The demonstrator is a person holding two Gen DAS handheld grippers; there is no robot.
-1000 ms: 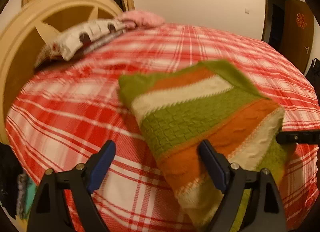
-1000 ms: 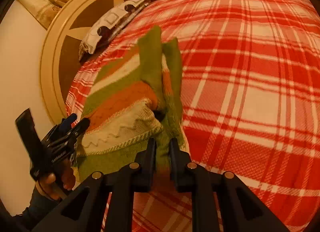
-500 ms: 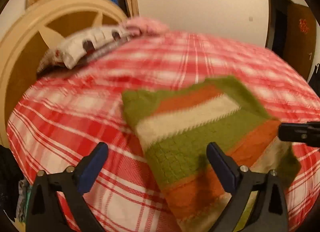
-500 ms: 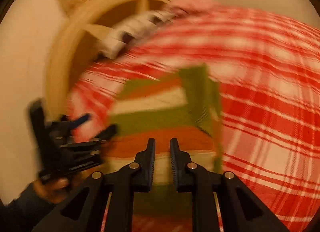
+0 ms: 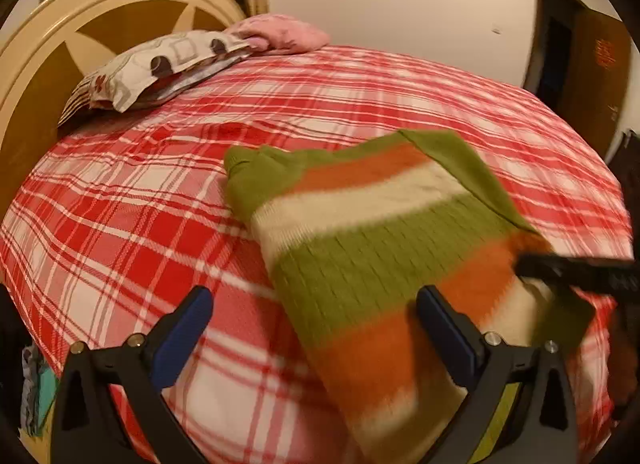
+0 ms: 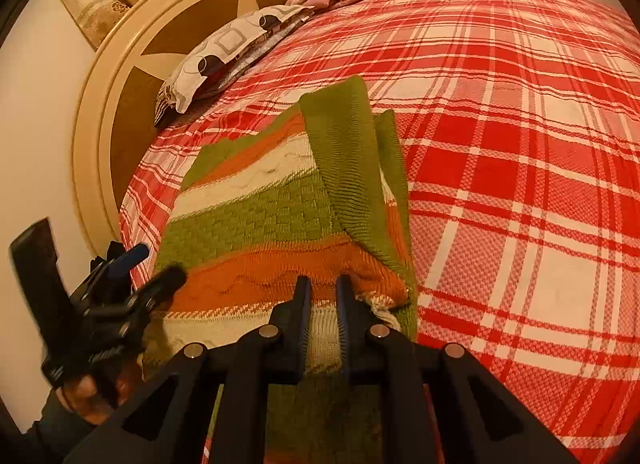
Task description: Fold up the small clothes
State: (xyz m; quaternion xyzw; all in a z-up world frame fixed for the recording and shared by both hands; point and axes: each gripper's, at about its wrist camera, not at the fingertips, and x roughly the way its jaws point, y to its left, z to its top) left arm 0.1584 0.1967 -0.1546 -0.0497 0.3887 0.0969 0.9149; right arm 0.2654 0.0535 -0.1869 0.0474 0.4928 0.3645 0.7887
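Observation:
A knitted sweater (image 5: 372,260) with green, orange and cream stripes lies folded on the red plaid bed (image 5: 132,232). One green sleeve (image 6: 344,168) is laid across its right side. My left gripper (image 5: 314,296) stands wide open low over the sweater's near left part, and its pads touch nothing. In the right wrist view the left gripper (image 6: 154,264) sits at the sweater's left edge, held by a hand (image 6: 86,392). My right gripper (image 6: 323,284) is closing, its jaws almost together on the cream band at the sweater's near hem. One of its fingers (image 5: 576,272) crosses the sweater's right corner.
A patterned pillow (image 5: 156,68) and a pink cloth (image 5: 280,32) lie at the head of the bed, against a round cream headboard (image 5: 80,12). A dark doorway (image 5: 576,56) stands in the wall at the far right. Plaid cover stretches bare beyond the sweater (image 6: 520,168).
The left jaws have spread wider and stand free of the sweater. The right gripper has brought the raised green fold down, so the sweater now lies flat.

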